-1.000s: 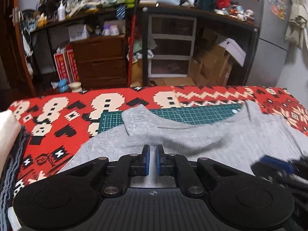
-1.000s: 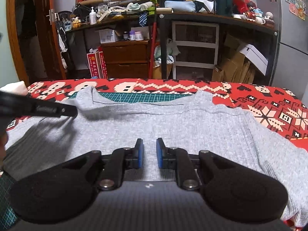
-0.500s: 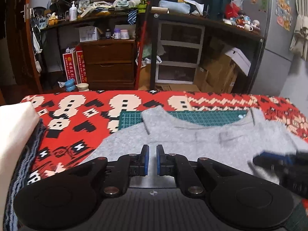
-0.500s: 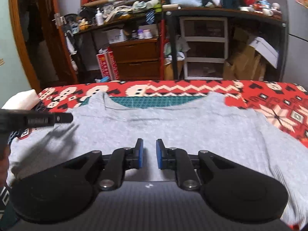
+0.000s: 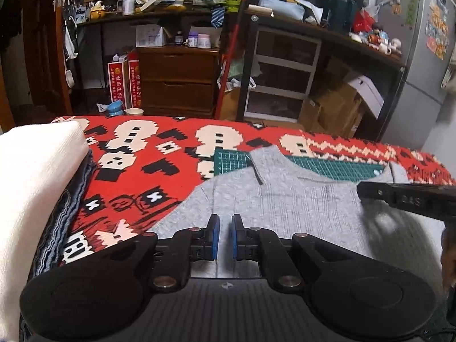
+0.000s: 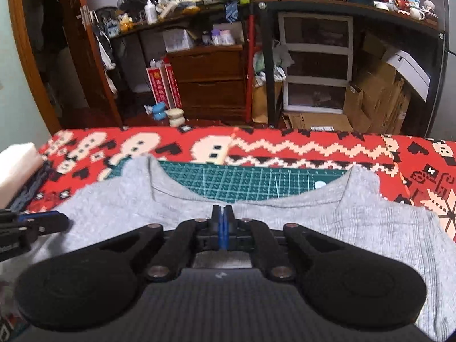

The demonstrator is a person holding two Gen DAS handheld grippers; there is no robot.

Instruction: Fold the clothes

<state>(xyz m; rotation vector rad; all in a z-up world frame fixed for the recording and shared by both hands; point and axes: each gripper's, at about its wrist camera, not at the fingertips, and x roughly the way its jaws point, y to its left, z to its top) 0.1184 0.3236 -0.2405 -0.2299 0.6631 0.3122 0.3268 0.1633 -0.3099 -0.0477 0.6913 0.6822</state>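
A grey ribbed shirt [image 5: 299,205] lies flat on the table, neckline toward the far edge, over a green cutting mat [image 6: 250,182]. My left gripper [image 5: 225,236] hovers over the shirt's left shoulder area, its blue pads a narrow gap apart with nothing between them. My right gripper [image 6: 221,222] sits just below the middle of the neckline of the shirt [image 6: 370,228] with its pads pressed together; no fabric shows between them. Each gripper also shows in the other's view: the right gripper [image 5: 404,199] at the right edge, the left gripper [image 6: 34,225] at the left edge.
A red patterned tablecloth [image 5: 148,168] covers the table. A folded stack, white cloth [image 5: 34,171] on top of denim [image 5: 65,208], sits at the left edge. Beyond the far edge stand cluttered shelves, a wooden drawer chest [image 6: 211,85] and cardboard boxes.
The right gripper's pads have closed together and it has moved forward toward the neckline. The left gripper has drawn back and left, bringing the folded stack further into view.
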